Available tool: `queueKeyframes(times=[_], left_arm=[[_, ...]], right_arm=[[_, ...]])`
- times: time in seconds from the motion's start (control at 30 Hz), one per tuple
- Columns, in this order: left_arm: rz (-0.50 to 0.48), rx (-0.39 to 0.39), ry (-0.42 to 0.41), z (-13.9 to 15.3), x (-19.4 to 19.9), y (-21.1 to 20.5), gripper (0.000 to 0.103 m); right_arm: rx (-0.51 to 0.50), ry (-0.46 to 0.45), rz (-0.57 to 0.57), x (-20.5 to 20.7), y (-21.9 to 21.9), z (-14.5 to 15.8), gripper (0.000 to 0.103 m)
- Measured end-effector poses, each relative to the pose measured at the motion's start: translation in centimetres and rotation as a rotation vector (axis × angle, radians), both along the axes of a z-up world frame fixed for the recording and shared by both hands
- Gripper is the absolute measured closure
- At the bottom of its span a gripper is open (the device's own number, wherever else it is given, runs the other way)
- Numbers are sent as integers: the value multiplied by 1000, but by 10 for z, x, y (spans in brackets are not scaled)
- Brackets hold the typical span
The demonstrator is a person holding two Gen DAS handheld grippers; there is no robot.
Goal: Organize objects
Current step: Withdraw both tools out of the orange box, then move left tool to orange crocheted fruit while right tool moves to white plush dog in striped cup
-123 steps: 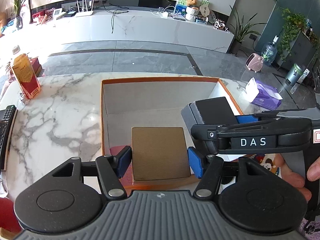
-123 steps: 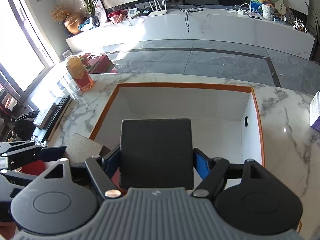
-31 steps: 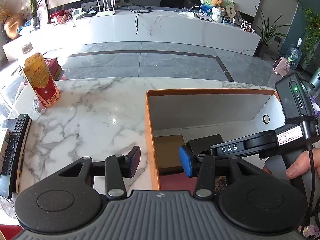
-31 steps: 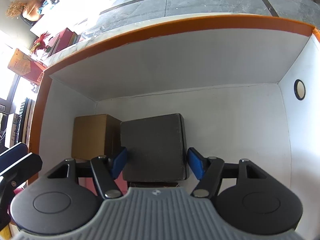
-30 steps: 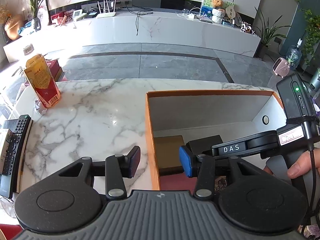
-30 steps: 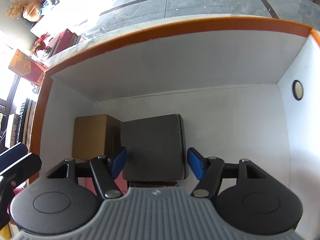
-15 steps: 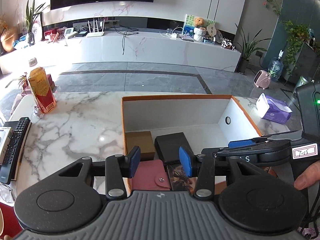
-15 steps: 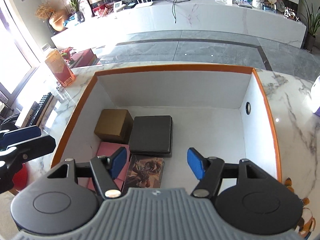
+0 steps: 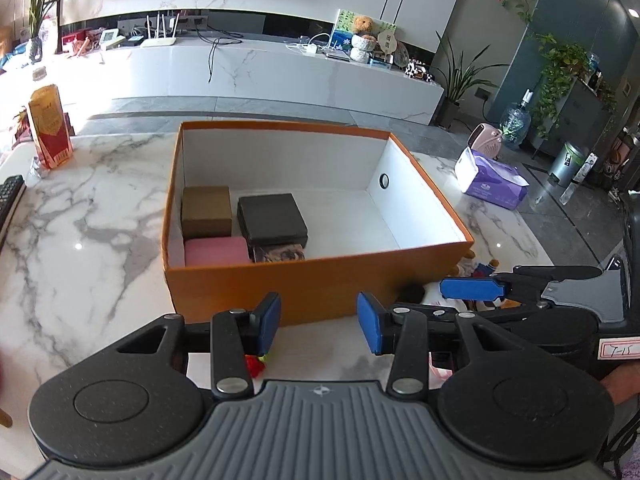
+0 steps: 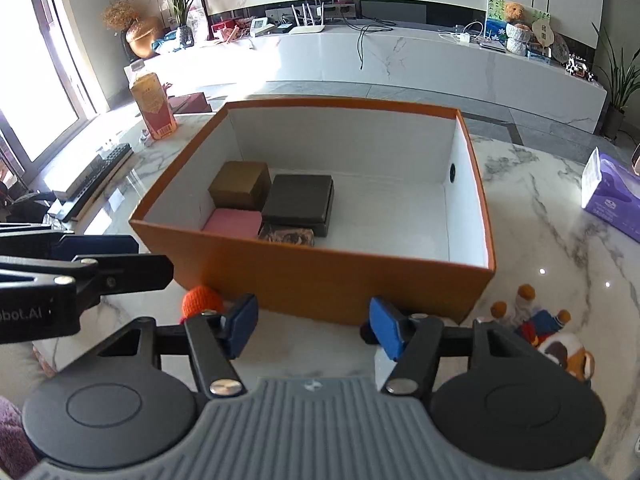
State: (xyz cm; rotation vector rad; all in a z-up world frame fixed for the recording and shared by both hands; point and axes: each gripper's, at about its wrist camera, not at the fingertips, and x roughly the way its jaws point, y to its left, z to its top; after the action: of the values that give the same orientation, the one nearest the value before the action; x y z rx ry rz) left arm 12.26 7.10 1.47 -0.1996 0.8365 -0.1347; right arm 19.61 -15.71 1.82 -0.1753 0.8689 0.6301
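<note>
An orange box [image 9: 312, 280] [image 10: 320, 276] with white inside stands on the marble table. In its left part lie a brown box [image 9: 206, 211] [image 10: 240, 185], a black box [image 9: 272, 220] [image 10: 300, 200], a pink case [image 9: 216, 250] [image 10: 234, 222] and a patterned card [image 9: 280, 253] [image 10: 286, 236]. My left gripper [image 9: 318, 322] is open and empty, in front of the box's near wall. My right gripper [image 10: 314, 326] is open and empty, also in front of the near wall. Small knitted dolls [image 10: 536, 328] [image 9: 480, 270] lie by the box's near right corner. An orange knitted ball [image 10: 202, 300] lies by my right gripper's left finger.
A red and yellow carton [image 9: 50, 132] [image 10: 154, 106] stands at the table's far left. A remote [image 9: 10, 200] and a keyboard [image 10: 96, 180] lie at the left edge. A purple tissue pack [image 9: 492, 184] [image 10: 612, 196] lies at the right.
Both grippers let go of the brown and black boxes inside the orange box, then drew back and up out of it to in front of its near wall.
</note>
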Motion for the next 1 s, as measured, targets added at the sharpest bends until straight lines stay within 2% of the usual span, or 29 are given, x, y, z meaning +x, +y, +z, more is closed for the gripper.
queueKeyframes(times=[0.2, 0.53, 0.73, 0.9, 1.0], left_arm=[[3, 4, 47, -19, -18, -10, 53], [-8, 88, 56, -36, -35, -9, 53], [61, 102, 65, -51, -25, 6, 48], [79, 133, 79, -67, -5, 10, 47], [94, 147, 90, -74, 6, 11, 42]], right_arm=[[2, 5, 11, -20, -19, -13, 40], [13, 72, 20, -33, -25, -45, 45], [-5, 66, 37, -33, -8, -57, 46], [-8, 74, 40, -29, 2, -65, 47], [-23, 62, 36, -26, 4, -66, 47]])
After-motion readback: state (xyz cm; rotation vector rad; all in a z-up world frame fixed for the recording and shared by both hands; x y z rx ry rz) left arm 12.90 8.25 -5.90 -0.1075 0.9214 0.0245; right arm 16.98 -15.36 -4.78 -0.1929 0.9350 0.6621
